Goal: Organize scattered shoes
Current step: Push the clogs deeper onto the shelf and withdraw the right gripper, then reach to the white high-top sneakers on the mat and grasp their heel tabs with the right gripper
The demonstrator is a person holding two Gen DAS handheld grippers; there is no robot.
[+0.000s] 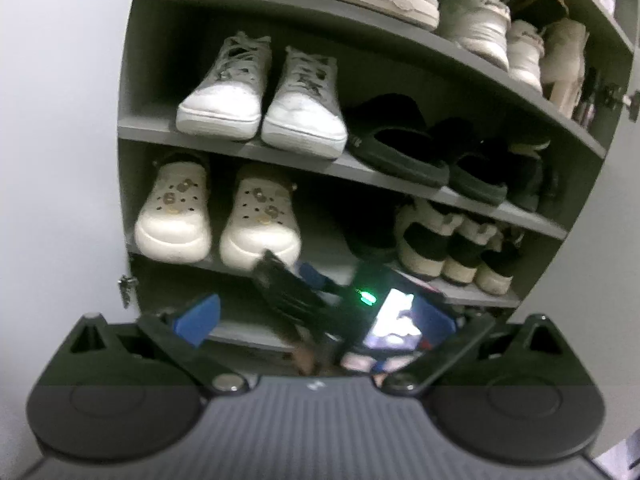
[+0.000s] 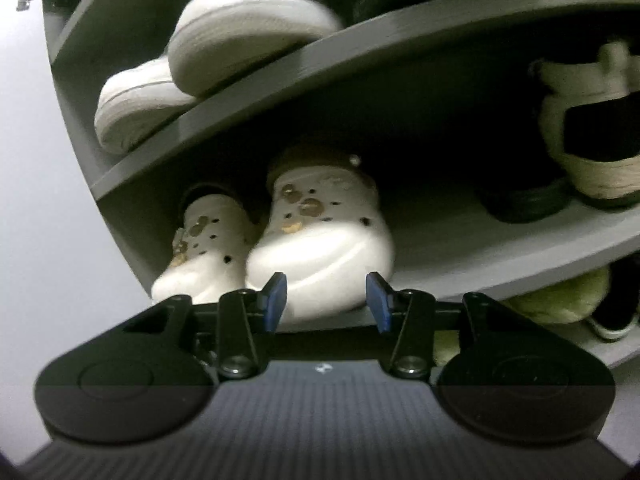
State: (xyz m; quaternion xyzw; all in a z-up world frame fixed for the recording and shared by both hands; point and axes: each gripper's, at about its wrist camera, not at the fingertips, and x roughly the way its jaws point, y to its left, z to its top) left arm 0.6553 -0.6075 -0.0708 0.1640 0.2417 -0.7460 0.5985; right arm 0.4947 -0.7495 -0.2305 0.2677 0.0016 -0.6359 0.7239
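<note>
Under clogs (image 2: 320,248), green slippers (image 2: 556,300).

White clogs (image 2: 320,236) paired on shelf (image 2: 460,264)

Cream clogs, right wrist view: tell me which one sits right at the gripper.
The right-hand clog, looming between the open right gripper's blue fingers; its mate sits off to the left.

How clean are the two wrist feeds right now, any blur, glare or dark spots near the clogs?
Left wrist view: fisheye bends the shoe rack; the right gripper is motion-blurred, with a glaring bright patch beside it. Right wrist view: the near white clog is washed out at the toe, the shelf behind it is in deep shadow, and the sneakers above are soft.
</note>
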